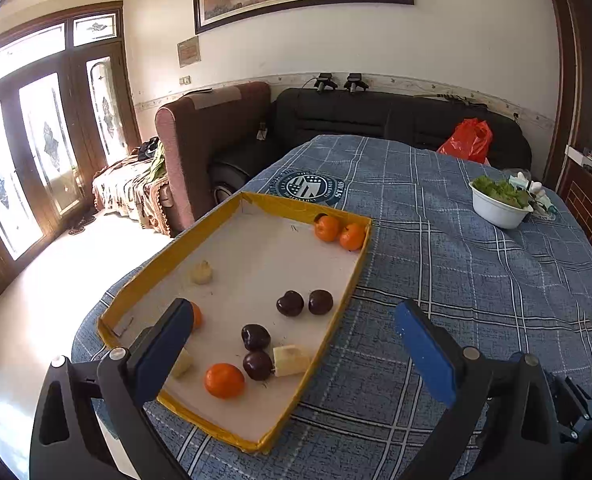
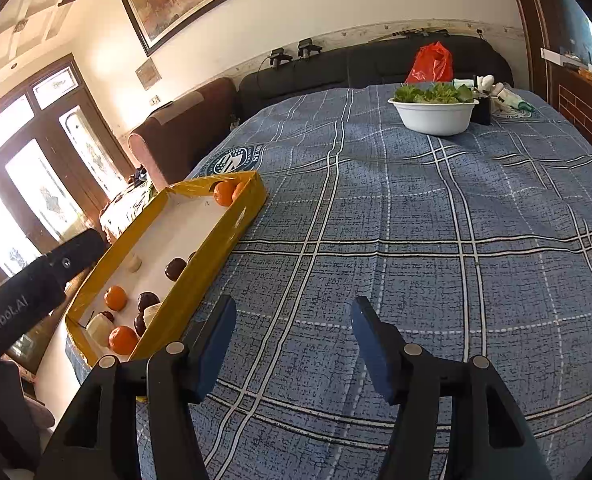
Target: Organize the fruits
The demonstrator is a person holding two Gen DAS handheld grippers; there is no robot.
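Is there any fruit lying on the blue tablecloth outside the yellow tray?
No, every orange and dark plum sits inside the yellow tray; the tablecloth around it holds none.

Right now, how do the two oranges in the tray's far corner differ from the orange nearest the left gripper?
The far-corner oranges sit paired, touching, against the tray wall. The near orange lies alone, clear of the walls, beside a dark plum. All look similar in colour and size.
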